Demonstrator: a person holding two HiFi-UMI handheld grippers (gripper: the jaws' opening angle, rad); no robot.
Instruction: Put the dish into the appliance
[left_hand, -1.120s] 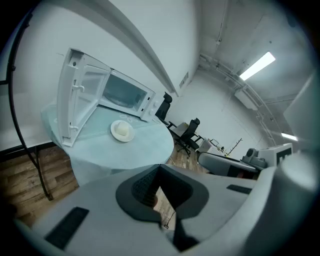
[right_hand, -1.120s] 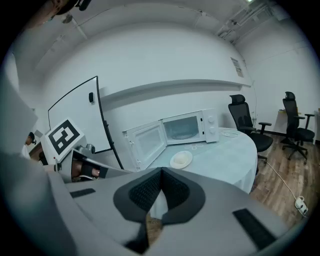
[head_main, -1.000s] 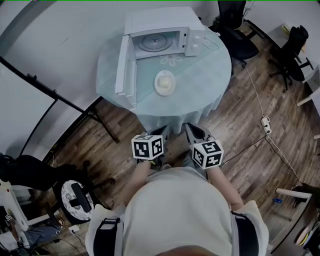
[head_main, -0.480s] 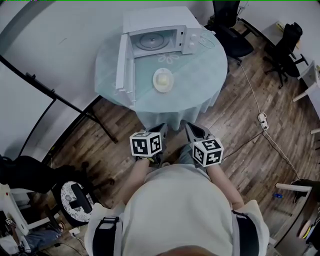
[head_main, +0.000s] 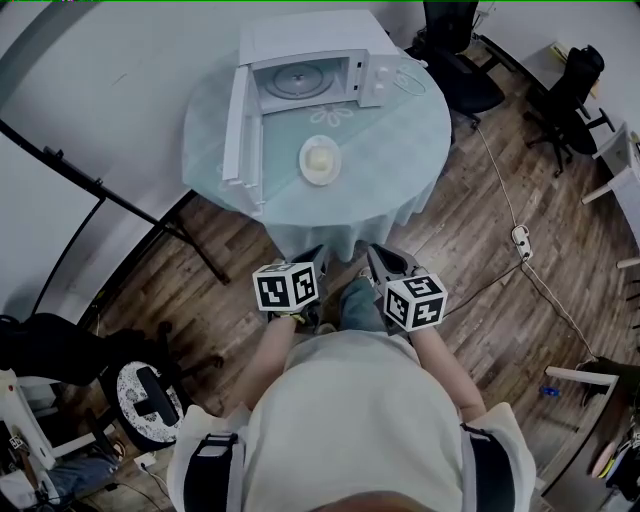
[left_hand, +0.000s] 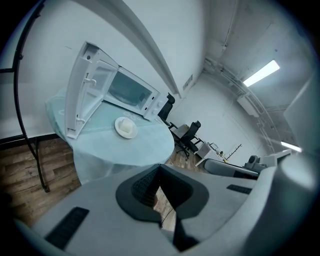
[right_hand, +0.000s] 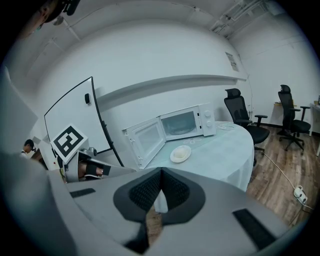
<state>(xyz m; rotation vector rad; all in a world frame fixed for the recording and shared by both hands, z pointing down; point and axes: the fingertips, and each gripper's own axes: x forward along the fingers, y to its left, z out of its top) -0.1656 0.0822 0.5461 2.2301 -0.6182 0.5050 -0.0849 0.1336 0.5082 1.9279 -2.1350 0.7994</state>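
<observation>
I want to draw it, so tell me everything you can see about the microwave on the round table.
The microwave is a white box standing at the far side of the round table with the pale cloth. Its windowed door stands wide open to the left. Inside lies a round turntable, with nothing on it. Knobs sit on its right front.

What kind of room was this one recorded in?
Probably an office or lab room rather than a home kitchen: black office chairs stand by the wall, and the open microwave sits on a cloth-covered round table over wood-plank flooring.
</observation>
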